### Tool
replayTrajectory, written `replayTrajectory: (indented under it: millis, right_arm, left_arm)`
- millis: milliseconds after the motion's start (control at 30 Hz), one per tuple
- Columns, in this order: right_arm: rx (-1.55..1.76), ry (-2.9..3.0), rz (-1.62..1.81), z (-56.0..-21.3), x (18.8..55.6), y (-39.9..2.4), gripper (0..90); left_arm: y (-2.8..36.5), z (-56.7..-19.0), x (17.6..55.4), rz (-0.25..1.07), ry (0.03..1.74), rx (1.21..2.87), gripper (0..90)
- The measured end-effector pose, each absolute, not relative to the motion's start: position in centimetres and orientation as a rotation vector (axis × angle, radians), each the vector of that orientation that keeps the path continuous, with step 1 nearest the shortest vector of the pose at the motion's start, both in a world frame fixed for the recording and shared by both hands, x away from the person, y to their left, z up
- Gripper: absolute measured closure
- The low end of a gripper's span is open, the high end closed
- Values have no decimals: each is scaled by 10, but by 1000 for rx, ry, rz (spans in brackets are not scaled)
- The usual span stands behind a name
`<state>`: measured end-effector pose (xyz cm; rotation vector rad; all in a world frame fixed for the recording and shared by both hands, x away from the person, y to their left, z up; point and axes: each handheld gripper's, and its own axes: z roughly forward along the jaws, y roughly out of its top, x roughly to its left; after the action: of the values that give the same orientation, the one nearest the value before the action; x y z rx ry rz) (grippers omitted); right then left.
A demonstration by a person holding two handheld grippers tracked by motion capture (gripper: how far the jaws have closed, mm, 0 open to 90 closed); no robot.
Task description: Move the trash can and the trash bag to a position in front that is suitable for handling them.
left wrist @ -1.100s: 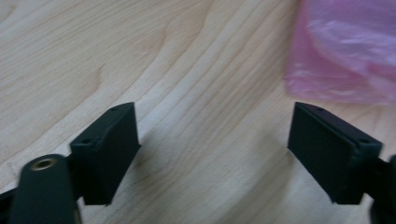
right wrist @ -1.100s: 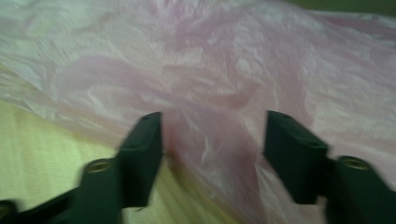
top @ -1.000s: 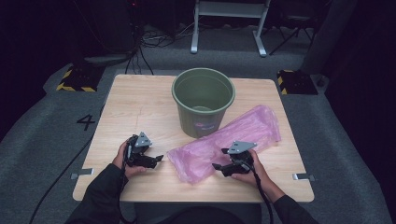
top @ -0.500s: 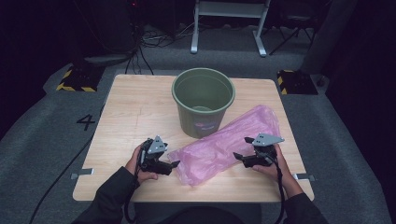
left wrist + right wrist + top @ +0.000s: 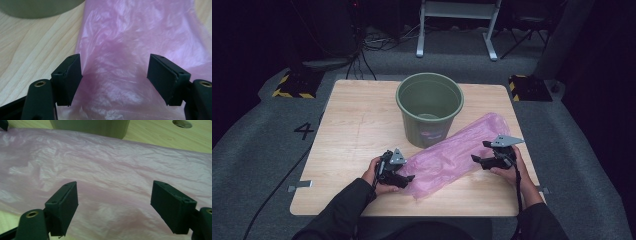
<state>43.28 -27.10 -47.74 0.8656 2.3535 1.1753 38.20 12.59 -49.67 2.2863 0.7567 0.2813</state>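
Observation:
A pink plastic bag (image 5: pixel 452 155) lies flat and slanted across the near right of the wooden table (image 5: pixel 352 115), its far side against a green bucket (image 5: pixel 429 107). My left gripper (image 5: pixel 408 179) sits at the bag's near left end, pointing right. Its jaws have just been closing and still stand apart, with the pink bag (image 5: pixel 140 32) under and between them, unpinched. My right gripper (image 5: pixel 477 160) points left at the bag's right side. In the right gripper view, the right gripper (image 5: pixel 113 200) is open just above the crinkled pink film (image 5: pixel 105 165), touching nothing.
The bucket stands upright and looks empty; its wall shows as bucket (image 5: pixel 37 7) and bucket (image 5: pixel 90 126). A round hole (image 5: pixel 182 123) is in the tabletop. Yellow-black blocks (image 5: pixel 292 85) and a metal stand (image 5: pixel 457 25) sit on the floor behind the table.
Both hands have slid to the right: the left gripper came up to the bag's near end, and the right gripper moved from the bag's middle to its right side. The bag stays flat.

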Motion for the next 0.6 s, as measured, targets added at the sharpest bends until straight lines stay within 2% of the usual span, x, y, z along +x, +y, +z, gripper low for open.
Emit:
replayTrajectory:
  millis: [233, 600]
  right_arm:
    - [834, 2374, 1173, -480, 436, -265, 217]
    - [801, 2431, 1181, -483, 422, -245, 203]
  left_arm:
    - [136, -498, 390, 302, 761, 2273, 290]
    - [154, -502, 408, 323, 792, 2241, 188]
